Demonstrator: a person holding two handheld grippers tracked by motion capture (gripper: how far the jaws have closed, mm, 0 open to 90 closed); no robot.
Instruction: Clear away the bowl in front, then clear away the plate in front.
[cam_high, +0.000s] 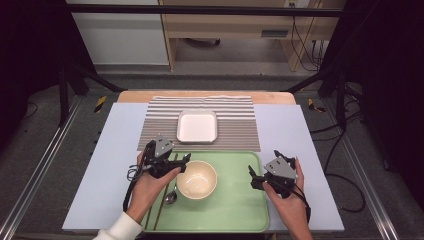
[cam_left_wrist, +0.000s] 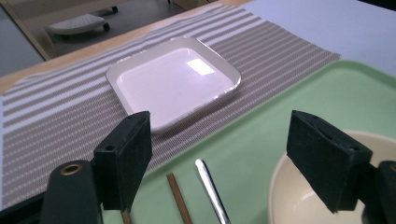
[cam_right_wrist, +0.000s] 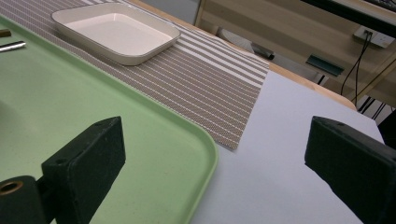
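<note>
Bowl (cam_high: 197, 179) just right of left tool (cam_high: 181, 163), jaws apart, nothing between.

tray (cam_high: 235, 210): near edge of the table (cam_high: 90, 190), centred
mat (cam_high: 235, 135): just behind the tray, touching its far edge
dish (cam_high: 197, 126): on the mat, behind the tray's left half
bowl (cam_high: 197, 179): in the tray, left half
spoon (cam_high: 171, 196): in the tray, just left of the bowl
chopsticks (cam_high: 156, 212): in the tray, along its left edge, left of the spoon
left gripper (cam_high: 181, 162): above the tray's left part, at the bowl's left rim
right gripper (cam_high: 254, 178): above the tray's right part
</note>
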